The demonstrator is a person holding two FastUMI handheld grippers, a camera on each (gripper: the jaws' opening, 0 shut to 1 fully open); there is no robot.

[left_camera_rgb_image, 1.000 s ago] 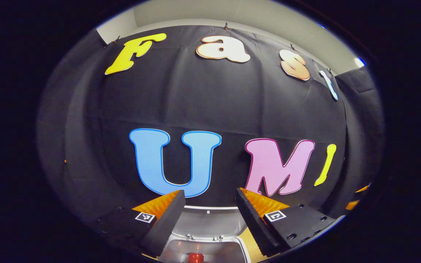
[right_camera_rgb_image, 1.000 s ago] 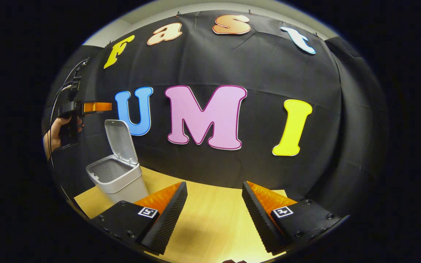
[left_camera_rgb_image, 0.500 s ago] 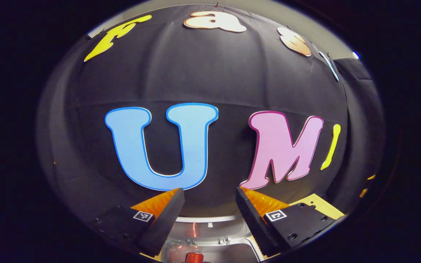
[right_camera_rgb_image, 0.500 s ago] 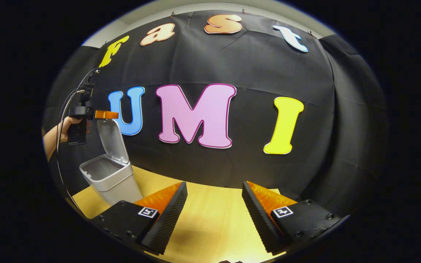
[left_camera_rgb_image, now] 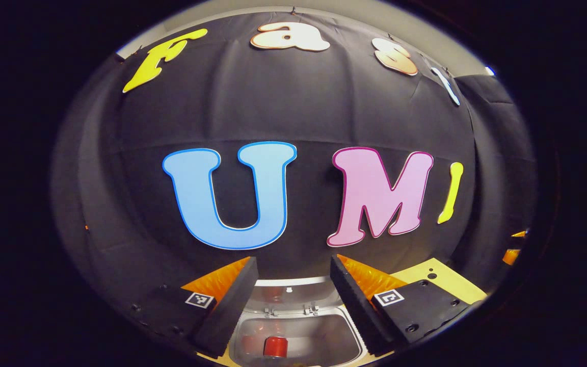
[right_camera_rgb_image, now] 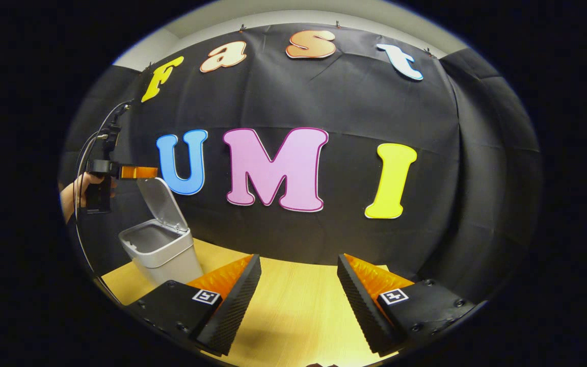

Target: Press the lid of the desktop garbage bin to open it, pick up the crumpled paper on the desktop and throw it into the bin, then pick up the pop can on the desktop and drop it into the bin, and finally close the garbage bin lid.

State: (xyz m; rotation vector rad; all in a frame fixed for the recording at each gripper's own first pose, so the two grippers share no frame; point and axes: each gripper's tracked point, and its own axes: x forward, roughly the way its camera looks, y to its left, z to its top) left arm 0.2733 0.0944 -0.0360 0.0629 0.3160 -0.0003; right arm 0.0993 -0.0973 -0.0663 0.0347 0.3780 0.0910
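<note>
Since the pop can (left_camera_rgb_image: 275,346) already lies inside the open bin (left_camera_rgb_image: 298,326), the step in hand looks like closing the lid (right_camera_rgb_image: 163,201). Seen from the right gripper view, the left gripper (right_camera_rgb_image: 138,172) sits just above the lid's raised top edge, held by a hand (right_camera_rgb_image: 77,191); whether it touches the lid cannot be told. Its jaws stand apart and empty in the left gripper view, straddling the hinge end of the bin. To close well, the person should probably bring one finger behind the lid's upper edge and push it forward and down in an arc, following the hinge, then press until it latches. The right gripper (right_camera_rgb_image: 298,293) hovers over the counter (right_camera_rgb_image: 293,306), jaws apart, holding nothing.
</note>
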